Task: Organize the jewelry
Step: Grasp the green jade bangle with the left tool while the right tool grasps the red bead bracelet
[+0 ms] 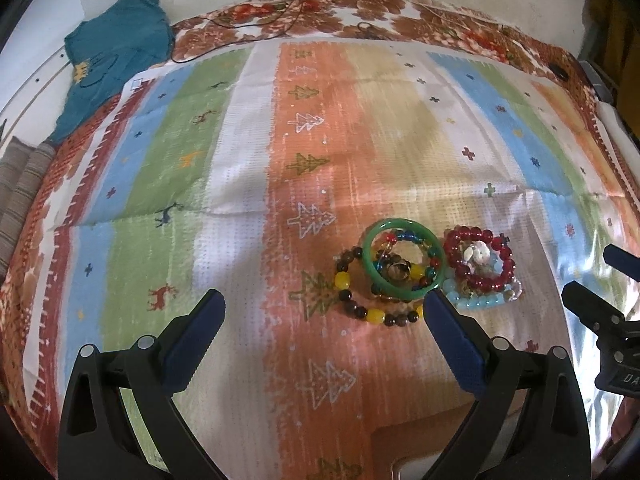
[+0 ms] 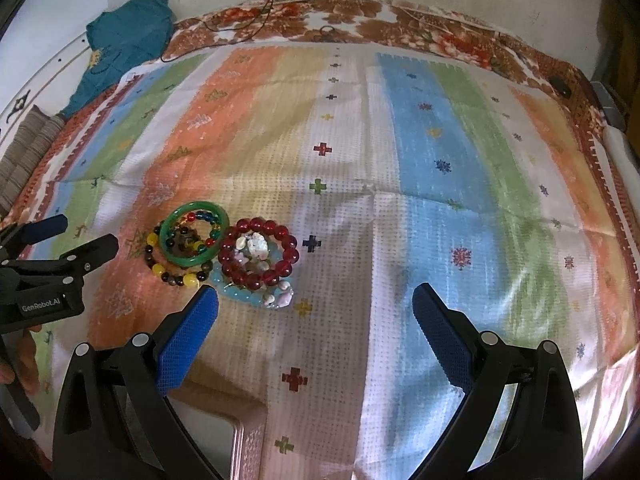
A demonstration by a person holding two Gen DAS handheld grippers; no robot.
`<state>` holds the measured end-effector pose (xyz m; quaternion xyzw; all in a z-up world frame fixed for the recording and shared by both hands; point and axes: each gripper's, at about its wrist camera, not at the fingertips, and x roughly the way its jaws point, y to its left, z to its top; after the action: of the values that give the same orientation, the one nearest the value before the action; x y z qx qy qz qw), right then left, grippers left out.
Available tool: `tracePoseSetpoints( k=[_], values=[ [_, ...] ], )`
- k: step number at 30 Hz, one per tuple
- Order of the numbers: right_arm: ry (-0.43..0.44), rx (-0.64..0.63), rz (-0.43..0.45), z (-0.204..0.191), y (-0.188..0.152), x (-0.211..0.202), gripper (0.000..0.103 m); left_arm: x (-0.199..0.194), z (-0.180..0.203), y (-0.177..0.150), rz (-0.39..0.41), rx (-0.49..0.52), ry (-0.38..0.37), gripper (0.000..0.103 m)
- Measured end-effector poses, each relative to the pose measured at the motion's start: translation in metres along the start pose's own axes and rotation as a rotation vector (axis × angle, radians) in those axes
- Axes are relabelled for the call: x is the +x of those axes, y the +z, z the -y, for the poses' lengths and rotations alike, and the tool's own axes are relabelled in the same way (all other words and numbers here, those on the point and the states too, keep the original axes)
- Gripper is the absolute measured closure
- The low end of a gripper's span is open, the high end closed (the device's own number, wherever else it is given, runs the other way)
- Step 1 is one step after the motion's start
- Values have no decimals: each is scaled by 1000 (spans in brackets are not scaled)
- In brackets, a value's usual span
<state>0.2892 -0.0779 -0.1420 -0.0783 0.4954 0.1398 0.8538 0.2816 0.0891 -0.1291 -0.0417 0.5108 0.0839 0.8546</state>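
Left wrist view gives me the striped cloth (image 1: 248, 160) first, spread over a floral bedspread (image 1: 400, 16), and I take the green bangle (image 1: 403, 260) as my landmark. Far up and left of the bangle a teal garment (image 1: 116, 52) lies at the cloth's corner, and black cables (image 1: 288, 4) trail across the bedspread beyond it. My left gripper (image 1: 322, 312) sits spread wide and empty, its right finger tip just in front of the bangle. My right gripper (image 2: 316, 304) is likewise spread and holds nothing; the jewelry lies ahead and left of it.

Touching the bangle on its right is a red bead bracelet (image 1: 480, 258) stacked on a pale blue one (image 1: 472, 302), with whitish pieces (image 2: 256, 246) heaped inside the red ring. Under the bangle on its left and near side runs a brown and yellow bead bracelet (image 1: 360, 300). Inside the bangle I see multicolored beads (image 1: 416, 240) and a gold ring (image 1: 398, 270).
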Motion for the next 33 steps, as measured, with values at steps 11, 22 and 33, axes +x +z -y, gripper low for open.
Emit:
tracePoseSetpoints(
  k=[11, 22, 33],
  values=[
    [-9, -3, -47, -2, 10, 27, 5, 32, -4, 13, -45, -1, -37, 21],
    [-20, -16, -83, -7, 19, 47, 20, 54, 4, 22, -56, 23, -33, 28],
    [-30, -31, -125, -11, 18, 61, 29, 66, 3, 23, -76, 36, -9, 40]
  ],
)
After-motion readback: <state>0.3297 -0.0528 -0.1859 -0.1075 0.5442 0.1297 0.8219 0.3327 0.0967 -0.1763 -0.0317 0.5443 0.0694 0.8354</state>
